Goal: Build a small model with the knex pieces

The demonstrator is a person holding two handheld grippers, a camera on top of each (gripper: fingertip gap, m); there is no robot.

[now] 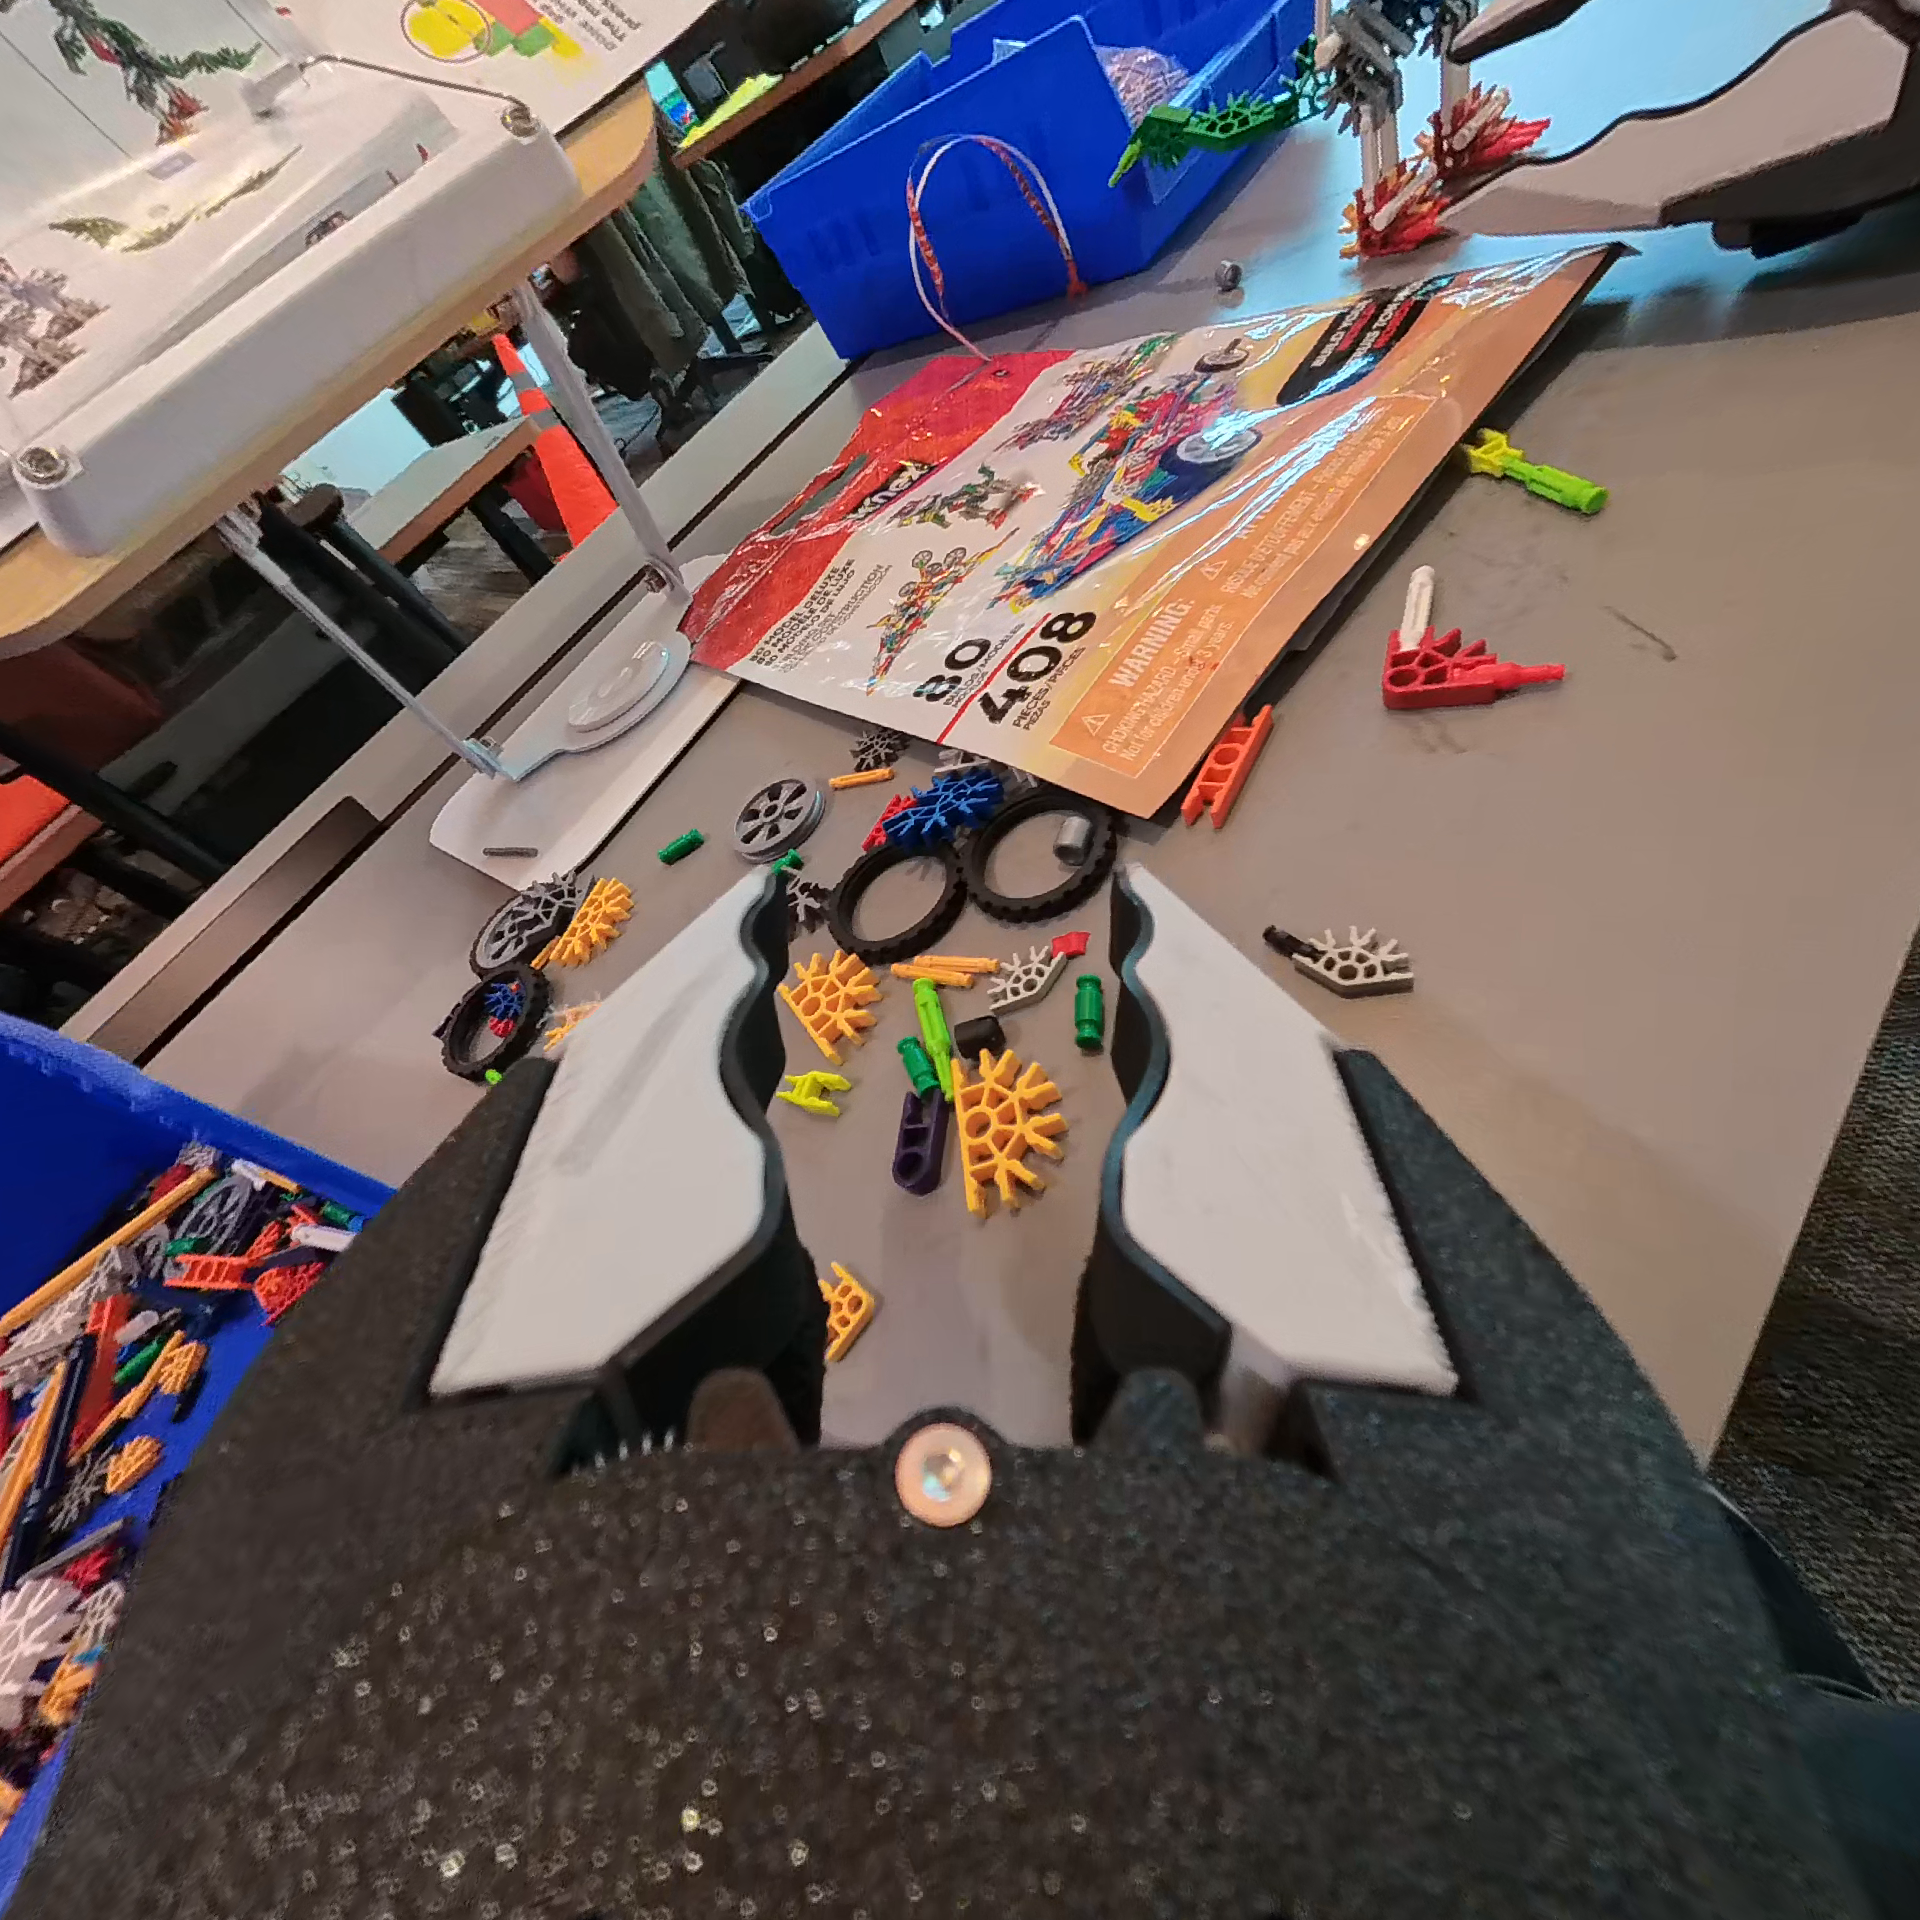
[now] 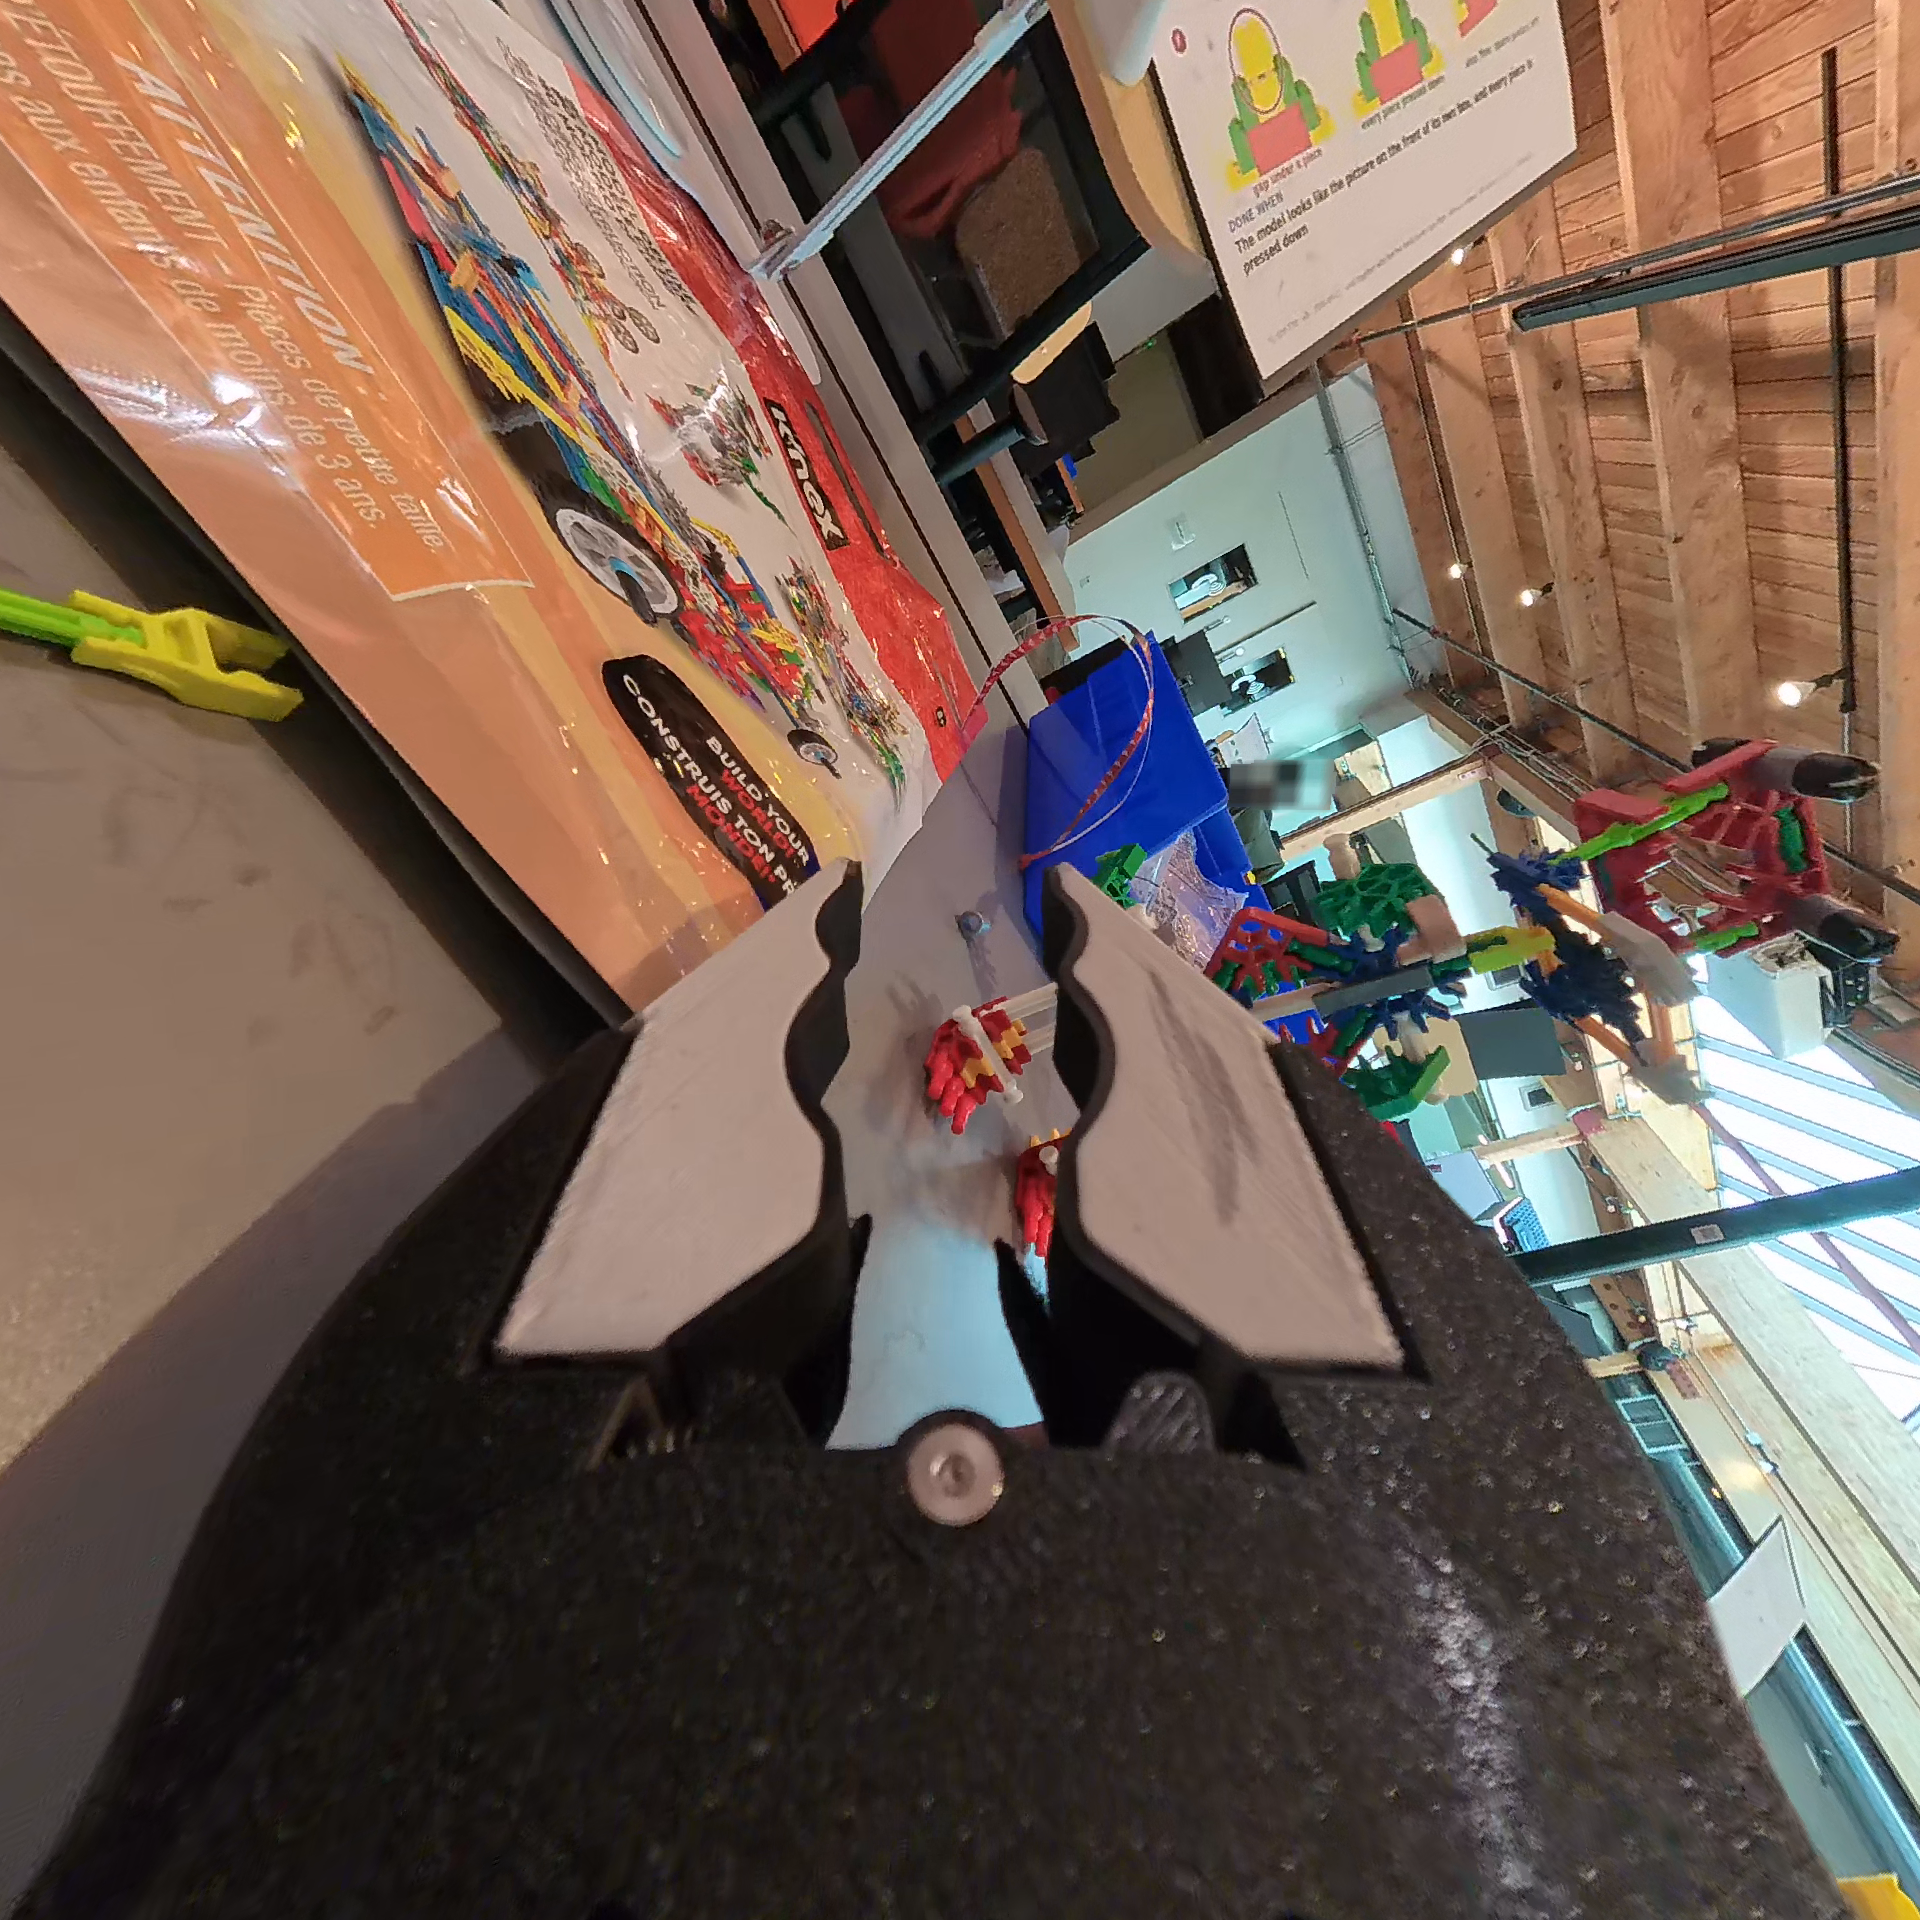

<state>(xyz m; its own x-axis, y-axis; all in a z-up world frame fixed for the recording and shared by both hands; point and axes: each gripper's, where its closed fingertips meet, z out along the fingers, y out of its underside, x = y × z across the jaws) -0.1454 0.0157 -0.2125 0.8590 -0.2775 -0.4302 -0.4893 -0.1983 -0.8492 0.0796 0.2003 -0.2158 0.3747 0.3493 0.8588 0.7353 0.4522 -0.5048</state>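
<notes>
My left gripper (image 1: 945, 894) is open and empty, low over a grey table (image 1: 1558, 883). Between and just ahead of its fingers lie loose construction-toy pieces: a yellow snowflake connector (image 1: 1003, 1127), a second yellow connector (image 1: 831, 1000), a purple connector (image 1: 920, 1143), a green rod (image 1: 932, 1023) and two black tyres (image 1: 894, 904). My right gripper (image 2: 954, 883) is open and empty, its view rolled sideways. A red and yellow foot (image 2: 971, 1055) of a built rod model (image 2: 1382, 956) shows between its fingers, farther off. The right gripper also shows in the left wrist view (image 1: 1662, 104), near the model (image 1: 1403, 125).
A glossy printed packaging sheet (image 1: 1143, 520) lies on the table, also in the right wrist view (image 2: 416, 416). Around it lie a red connector with a white rod (image 1: 1444, 665), a grey connector (image 1: 1351, 961) and a lime piece (image 1: 1538, 473). A blue bin of parts (image 1: 83, 1143) sits lower left, another (image 1: 935, 239) at the back. Across from one pair of fingers to the other is roughly 30 centimetres. The yellow snowflake connector (image 1: 1003, 1127) is closer to my left gripper, around 5 centimetres from its tips; the right tips are 30 centimetres off.
</notes>
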